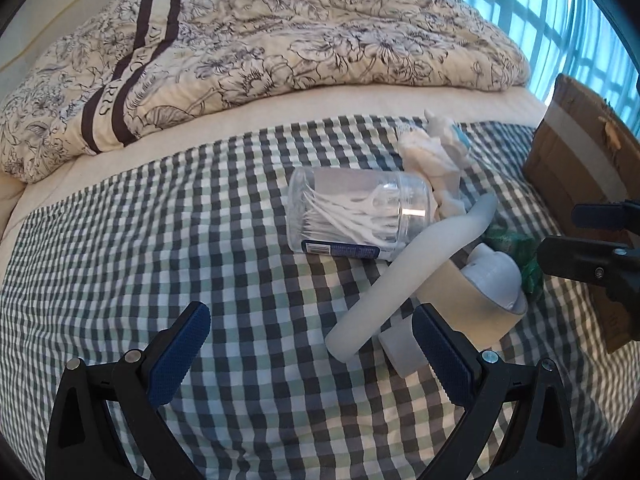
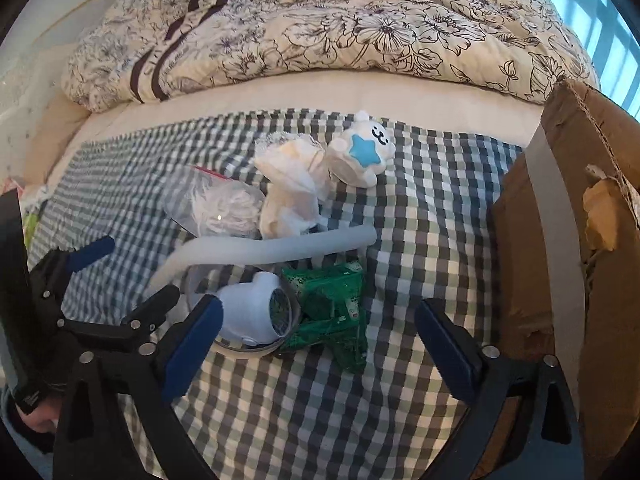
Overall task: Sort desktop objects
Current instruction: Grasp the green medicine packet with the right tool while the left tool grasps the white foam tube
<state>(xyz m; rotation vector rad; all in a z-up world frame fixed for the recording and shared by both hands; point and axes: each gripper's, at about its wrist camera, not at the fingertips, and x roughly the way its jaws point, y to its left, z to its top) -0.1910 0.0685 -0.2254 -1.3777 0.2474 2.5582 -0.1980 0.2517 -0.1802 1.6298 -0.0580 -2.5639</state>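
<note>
The bed (image 1: 120,264) has a checked cloth over it, and all the things lie there in one small pile. A cardboard box (image 2: 568,216) stands to the right of the right tongs (image 2: 316,344), just beside them. It looks like the place where the things should go, but that is only a guess.

The pile lies in front of both tongs. For the left tongs (image 1: 310,348) it sits ahead and a bit to the right. For the right tongs it sits ahead and a bit to the left.

The clear jar (image 1: 356,216) of small white picks lies on its side, farther from the left tongs than the tube. The long grey tube (image 1: 404,276) lies on top of the pile. Its long side runs slanted, from close by the left tongs away up to the right. Its near end sits right between the two left pads, so the left tongs are nearer to it. The small white fan (image 2: 256,312) rests in a roll of tape and touches the green packet (image 2: 332,304). Both lie between the right pads, the fan near the left one. The little star toy (image 2: 356,152) is far ahead.

Both tongs are spread wide and hold nothing.
</note>
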